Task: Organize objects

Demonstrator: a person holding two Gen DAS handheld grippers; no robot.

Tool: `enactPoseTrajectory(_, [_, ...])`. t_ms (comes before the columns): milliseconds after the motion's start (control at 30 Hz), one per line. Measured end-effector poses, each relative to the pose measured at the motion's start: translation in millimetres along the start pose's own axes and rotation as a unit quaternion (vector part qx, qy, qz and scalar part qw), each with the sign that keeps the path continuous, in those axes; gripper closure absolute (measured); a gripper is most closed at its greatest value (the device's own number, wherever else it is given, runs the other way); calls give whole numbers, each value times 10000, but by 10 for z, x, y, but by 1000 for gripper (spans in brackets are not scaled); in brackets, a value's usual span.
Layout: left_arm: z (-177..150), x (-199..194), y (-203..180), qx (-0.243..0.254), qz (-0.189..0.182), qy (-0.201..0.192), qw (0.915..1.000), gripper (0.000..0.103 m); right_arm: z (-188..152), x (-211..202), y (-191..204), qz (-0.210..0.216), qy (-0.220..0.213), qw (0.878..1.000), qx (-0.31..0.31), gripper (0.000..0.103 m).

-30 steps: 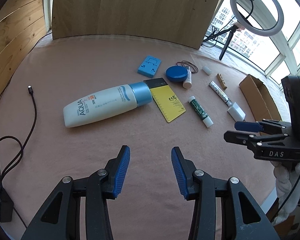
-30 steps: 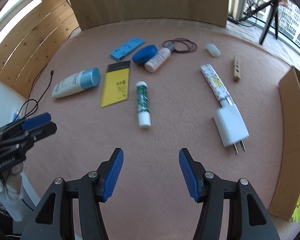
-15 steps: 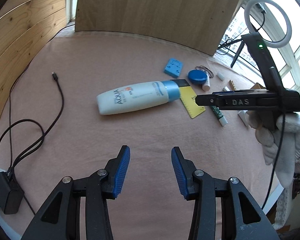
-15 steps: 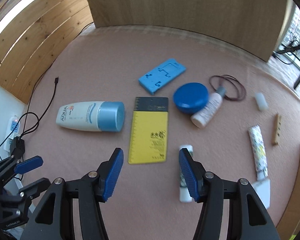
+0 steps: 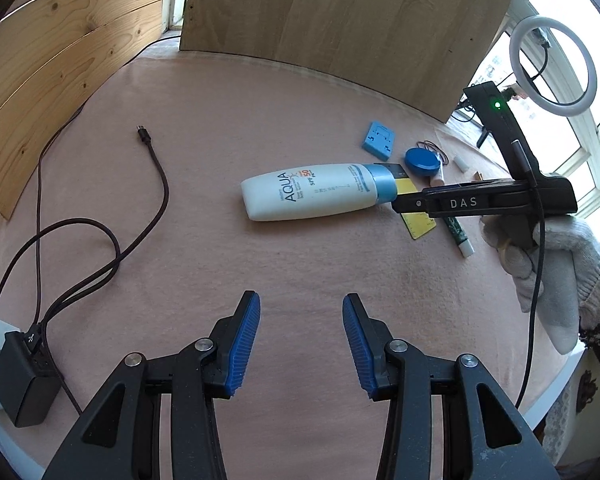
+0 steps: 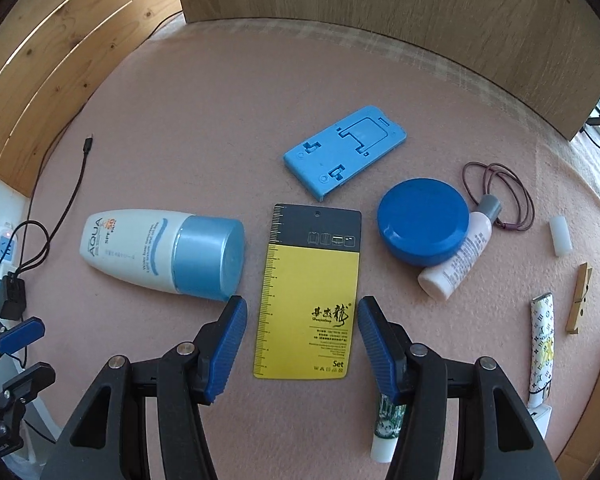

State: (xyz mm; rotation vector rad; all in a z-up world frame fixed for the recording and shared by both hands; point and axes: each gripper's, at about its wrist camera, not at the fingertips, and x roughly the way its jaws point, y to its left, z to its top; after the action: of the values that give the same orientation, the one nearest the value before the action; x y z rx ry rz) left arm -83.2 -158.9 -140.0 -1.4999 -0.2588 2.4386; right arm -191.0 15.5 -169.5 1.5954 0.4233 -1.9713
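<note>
Crowding the yellow card (image 6: 308, 292): sunscreen bottle (image 6: 160, 250), blue tin (image 6: 423, 227).

Left wrist view looks obliquely across the table (image 5: 220, 128); right wrist view looks steeply down, nearer; both share the sunscreen bottle (image 5: 312, 196) and yellow card (image 6: 308, 296).

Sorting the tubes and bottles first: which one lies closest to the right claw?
The green-patterned tube with the white cap: it lies partly hidden under the right claw. The big AQUA sunscreen bottle and small pink bottle lie farther off.
</note>
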Motion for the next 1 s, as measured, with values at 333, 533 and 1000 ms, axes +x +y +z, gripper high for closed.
enactPoseTrajectory(333, [10,11,16,-42,-28,3,10000,57,2,29,99,-272,36,9993,-246,56])
enactPoseTrajectory(533, [24,19,-25,-17,-39,13,10000,57,-81,12,133,-267,-23,9994,-229,56])
enactPoseTrajectory(1000, [40,34,-315,77,-36,-78,9999,57,-513,-383,-49,120,-372,9989,252,57])
